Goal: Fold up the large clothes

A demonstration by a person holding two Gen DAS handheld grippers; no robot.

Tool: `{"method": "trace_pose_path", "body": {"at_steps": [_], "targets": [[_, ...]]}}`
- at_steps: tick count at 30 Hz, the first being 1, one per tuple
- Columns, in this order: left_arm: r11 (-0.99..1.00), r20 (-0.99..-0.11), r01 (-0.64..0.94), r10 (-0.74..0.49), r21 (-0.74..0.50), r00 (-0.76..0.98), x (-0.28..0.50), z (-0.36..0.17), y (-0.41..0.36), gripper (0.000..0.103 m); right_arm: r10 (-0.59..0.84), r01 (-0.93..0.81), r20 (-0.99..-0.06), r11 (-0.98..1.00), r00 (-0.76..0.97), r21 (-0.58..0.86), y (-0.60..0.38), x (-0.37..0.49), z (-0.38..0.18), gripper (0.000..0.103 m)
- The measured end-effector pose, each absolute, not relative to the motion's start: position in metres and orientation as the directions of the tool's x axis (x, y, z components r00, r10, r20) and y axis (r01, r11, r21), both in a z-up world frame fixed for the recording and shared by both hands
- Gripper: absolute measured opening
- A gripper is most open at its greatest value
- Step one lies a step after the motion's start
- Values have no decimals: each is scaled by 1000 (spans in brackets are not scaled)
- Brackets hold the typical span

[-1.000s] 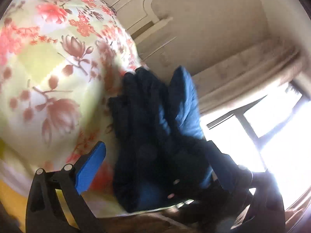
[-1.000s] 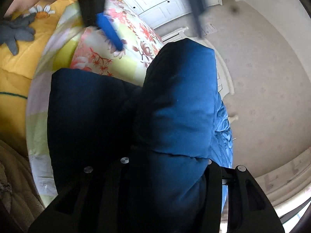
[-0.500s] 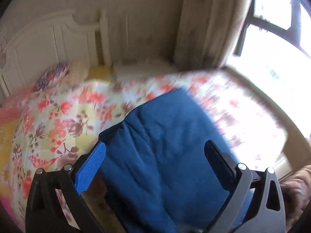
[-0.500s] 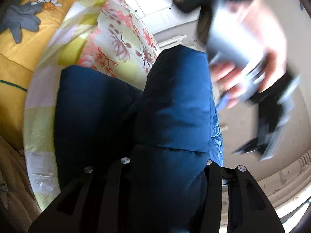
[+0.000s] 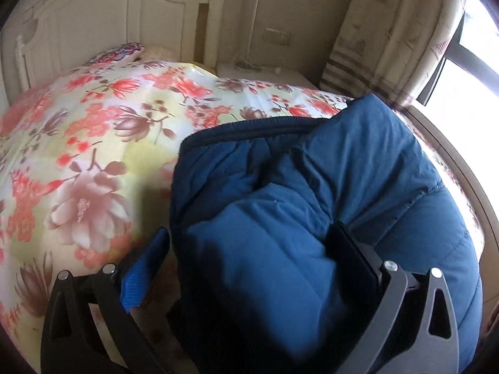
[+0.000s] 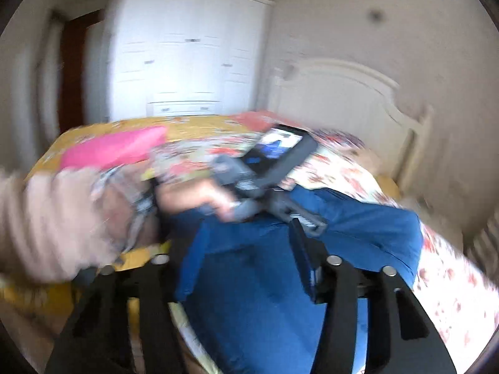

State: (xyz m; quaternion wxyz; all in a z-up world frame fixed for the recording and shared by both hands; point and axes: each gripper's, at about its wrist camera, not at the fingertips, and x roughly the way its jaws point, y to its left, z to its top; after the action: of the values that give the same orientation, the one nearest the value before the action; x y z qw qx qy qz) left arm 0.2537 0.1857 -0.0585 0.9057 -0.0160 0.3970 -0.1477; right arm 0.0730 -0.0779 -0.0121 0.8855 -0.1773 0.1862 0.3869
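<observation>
Blue padded jacket (image 5: 312,187): lies bunched on the floral bedspread (image 5: 93,131), toward the window-side edge of the bed, dark ribbed hem facing the headboard (image 5: 93,25). Thick, puffy, several layers stacked.

Left gripper (image 5: 249,258): a fat roll of jacket fills the gap between its 2 fingers. Dark finger sunk into the padding; blue finger (image 5: 145,275) beside the fabric edge. Contact on that side unclear, so cannot tell whether it pinches or only straddles.

Right gripper (image 6: 240,268): jaws partly spread, clamped across a thick fold of the same jacket. View heavily blurred.

The person's left hand (image 6: 199,199), sleeve (image 6: 46,224) pale pink, shows in the right view just above the jacket.

Risks, judged:
1. Puffy fill springs back; fold opens if either grip loosens.
2. Grips bite bulk, not edges; layers may slide and fold ends crooked.
3. Jacket near bed edge; a pull that way could drag it off.
</observation>
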Motion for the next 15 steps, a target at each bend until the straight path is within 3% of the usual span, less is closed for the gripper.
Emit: {"method": "trace_pose_path", "body": {"at_steps": [1, 4, 6, 10, 15], "targets": [[959, -711, 249, -268, -134, 650, 251, -57, 185, 101, 597, -740, -485, 649, 638, -175, -69, 87, -14, 47], [965, -705, 242, -244, -106, 665, 244, -52, 183, 101, 511, -807, -679, 552, 527, -211, -24, 103, -50, 45], [970, -688, 239, -203, -45, 697, 234, -40, 184, 101, 476, -798, -659, 488, 582, -352, -18, 88, -66, 45], [969, -596, 156, -11, 193, 803, 193, -8, 177, 101, 507, -824, -670, 477, 542, -306, -35, 88, -62, 45], [964, -533, 241, -147, 112, 833, 121, 23, 169, 101, 505, -810, -647, 476, 571, -343, -31, 89, -77, 45]]}}
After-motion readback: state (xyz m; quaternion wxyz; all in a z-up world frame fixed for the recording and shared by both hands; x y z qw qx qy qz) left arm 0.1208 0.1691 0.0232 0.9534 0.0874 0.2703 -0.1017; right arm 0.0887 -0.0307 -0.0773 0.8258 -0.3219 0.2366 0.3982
